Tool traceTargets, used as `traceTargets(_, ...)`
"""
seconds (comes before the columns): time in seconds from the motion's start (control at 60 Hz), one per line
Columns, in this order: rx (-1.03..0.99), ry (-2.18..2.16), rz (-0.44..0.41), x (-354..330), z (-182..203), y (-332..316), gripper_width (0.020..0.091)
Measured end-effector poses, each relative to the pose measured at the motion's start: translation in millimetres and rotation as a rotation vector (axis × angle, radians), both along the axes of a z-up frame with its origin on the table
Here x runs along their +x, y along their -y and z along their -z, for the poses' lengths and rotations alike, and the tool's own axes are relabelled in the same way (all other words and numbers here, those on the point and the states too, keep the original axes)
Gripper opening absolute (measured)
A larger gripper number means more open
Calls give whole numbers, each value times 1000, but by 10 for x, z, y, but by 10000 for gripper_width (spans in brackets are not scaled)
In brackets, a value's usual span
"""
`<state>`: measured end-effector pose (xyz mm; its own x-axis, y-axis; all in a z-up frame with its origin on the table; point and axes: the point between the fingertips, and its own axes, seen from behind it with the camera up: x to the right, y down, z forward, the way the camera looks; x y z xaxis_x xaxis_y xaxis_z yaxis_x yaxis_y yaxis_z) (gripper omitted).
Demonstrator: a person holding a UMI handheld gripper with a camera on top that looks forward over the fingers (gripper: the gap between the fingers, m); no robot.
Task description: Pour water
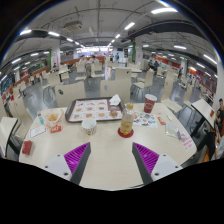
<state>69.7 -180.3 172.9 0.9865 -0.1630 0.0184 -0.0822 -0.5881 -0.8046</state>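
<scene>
My gripper [111, 160] hangs over the near part of a cream table [105, 150], its two fingers wide apart with bare tabletop between the purple pads [76, 155]. Beyond the fingers, near the table's middle, stands a clear jar-like container [126, 124] with an orange base. To its left is a small white cup [89, 125]. Further back on the right stands a red cup [150, 102]. No water stream is visible.
A tray [95, 108] with several red-ringed items lies at the back of the table. Packets and small cartons [52, 121] lie at the left, papers [146, 121] at the right. Around the table is a large hall with many tables and chairs [150, 80].
</scene>
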Motion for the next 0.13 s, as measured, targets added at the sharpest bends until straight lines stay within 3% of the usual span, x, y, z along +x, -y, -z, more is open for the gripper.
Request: traceTargets(0.133, -10, 19, -6, 6, 15, 54, 850)
